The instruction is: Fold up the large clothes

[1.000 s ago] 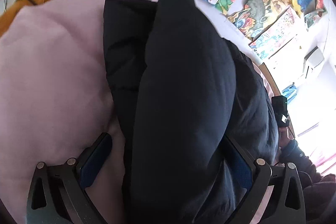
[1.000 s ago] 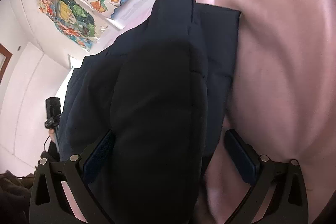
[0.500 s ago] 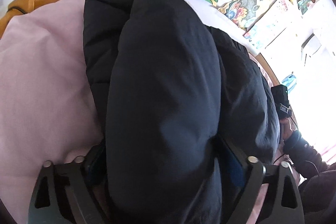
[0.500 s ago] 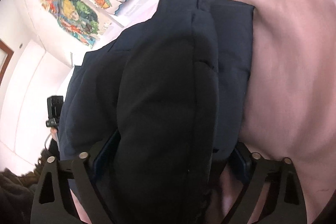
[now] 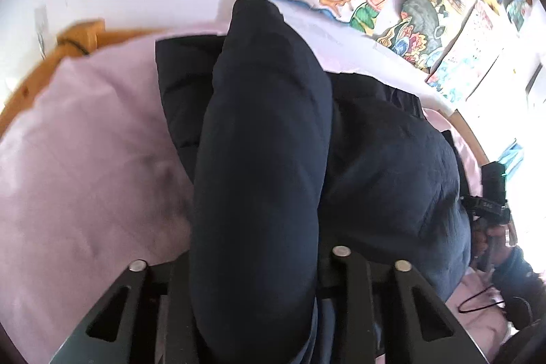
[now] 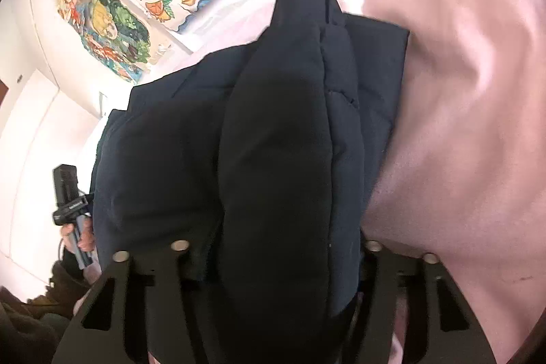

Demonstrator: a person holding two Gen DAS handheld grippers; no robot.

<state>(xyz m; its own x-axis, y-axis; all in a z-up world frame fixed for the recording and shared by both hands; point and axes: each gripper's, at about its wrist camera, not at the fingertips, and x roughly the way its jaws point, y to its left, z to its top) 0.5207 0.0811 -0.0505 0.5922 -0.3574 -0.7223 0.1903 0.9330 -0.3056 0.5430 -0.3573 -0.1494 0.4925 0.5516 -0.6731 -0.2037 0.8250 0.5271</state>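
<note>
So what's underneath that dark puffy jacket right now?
Under the dark jacket lies a pink sheet, showing on the side and at the far edge. Whatever sits directly beneath the jacket's bulk is covered.

The dark jacket (image 5: 259, 159) hides both grippers' pads, probably pressing it.

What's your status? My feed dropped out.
Left gripper and right gripper both closing on the dark puffer jacket. Jacket bunched on the pink bedsheet. Nothing blocking.
</note>
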